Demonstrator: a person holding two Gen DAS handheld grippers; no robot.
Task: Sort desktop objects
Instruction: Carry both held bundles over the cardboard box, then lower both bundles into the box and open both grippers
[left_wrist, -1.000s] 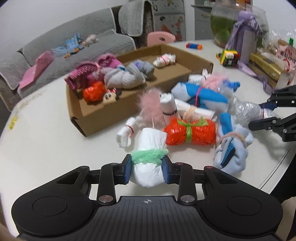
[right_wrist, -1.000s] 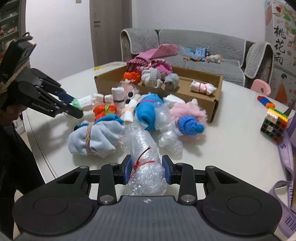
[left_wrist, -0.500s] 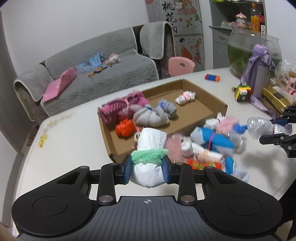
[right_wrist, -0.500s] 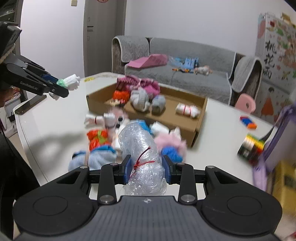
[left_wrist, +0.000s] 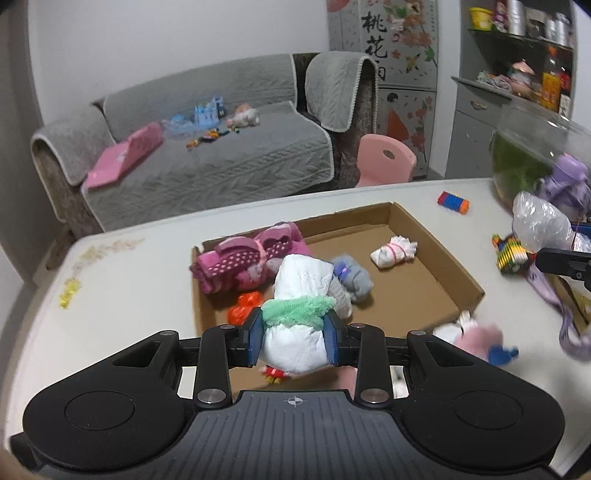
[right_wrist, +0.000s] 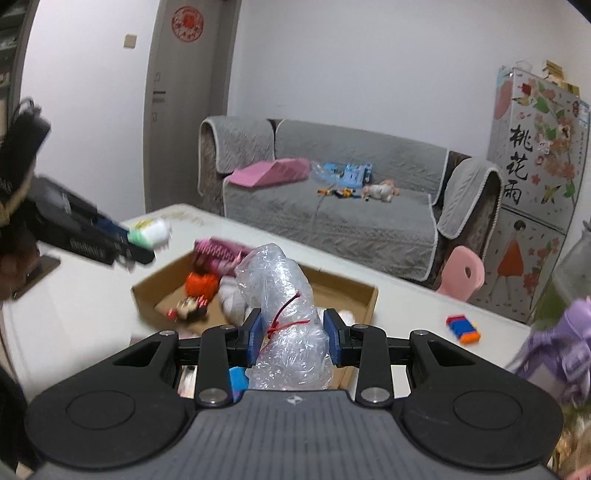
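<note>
The white bundle with its green band sits clamped between the blue pads of the left gripper, and it now hangs over the near end of the box, while half a second ago it was before the box's near wall and one second ago it was low over the pile on the table. The plastic roll, tied with red string, is squeezed between the pads of the right gripper, and it is also higher than before; in the right view it now stands in front of the box, not over the pile. Both things stick out forward past the fingertips, and both are in the air, not touching the table. Inside the box the pink socks and the orange bundle lie at the left end, the grey sock is near the middle, and a small white roll lies toward the right; the brown floor at the right end is bare. The pink toy lies on the table just outside the box's near right corner. Between the two grippers there is free space, they are well apart. The sofa stands behind the table's far edge.
</note>
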